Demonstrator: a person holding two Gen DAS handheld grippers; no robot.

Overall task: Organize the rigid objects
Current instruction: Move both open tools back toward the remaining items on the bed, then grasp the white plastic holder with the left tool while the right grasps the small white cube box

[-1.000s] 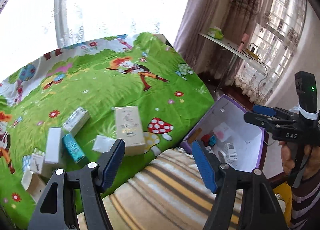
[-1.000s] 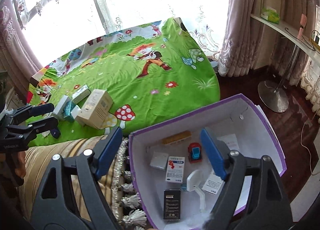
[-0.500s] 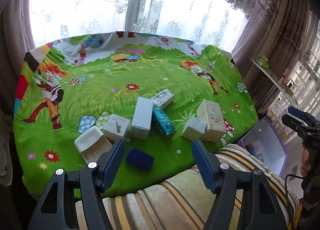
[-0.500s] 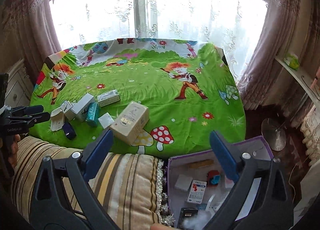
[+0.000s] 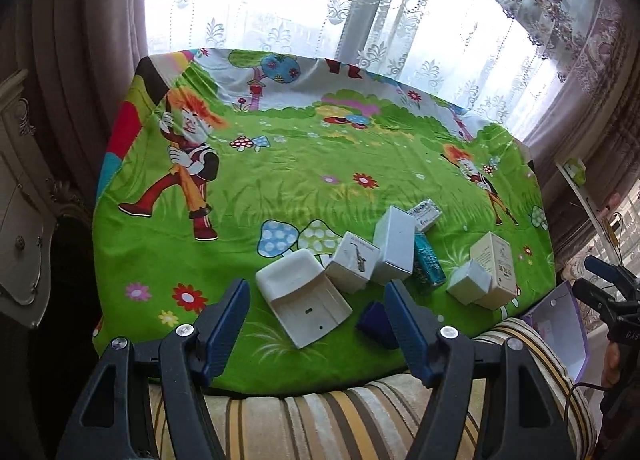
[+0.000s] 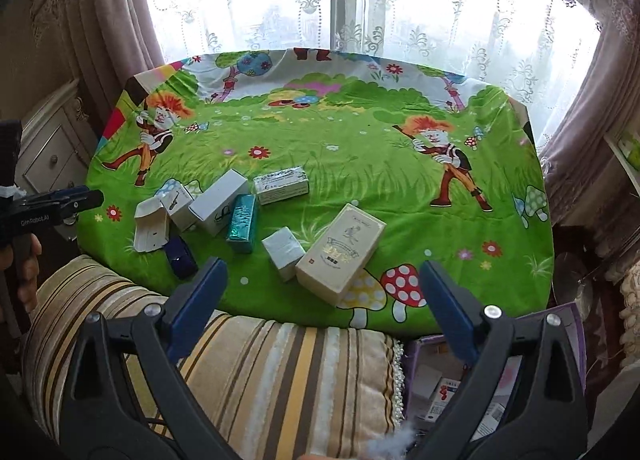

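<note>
Left wrist view, left claw swung onto white tray, gaping.

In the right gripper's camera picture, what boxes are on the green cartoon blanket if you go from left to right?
Open white box → saxophone box → long white box → shiny teal box → small white cube → big cream box.
</note>
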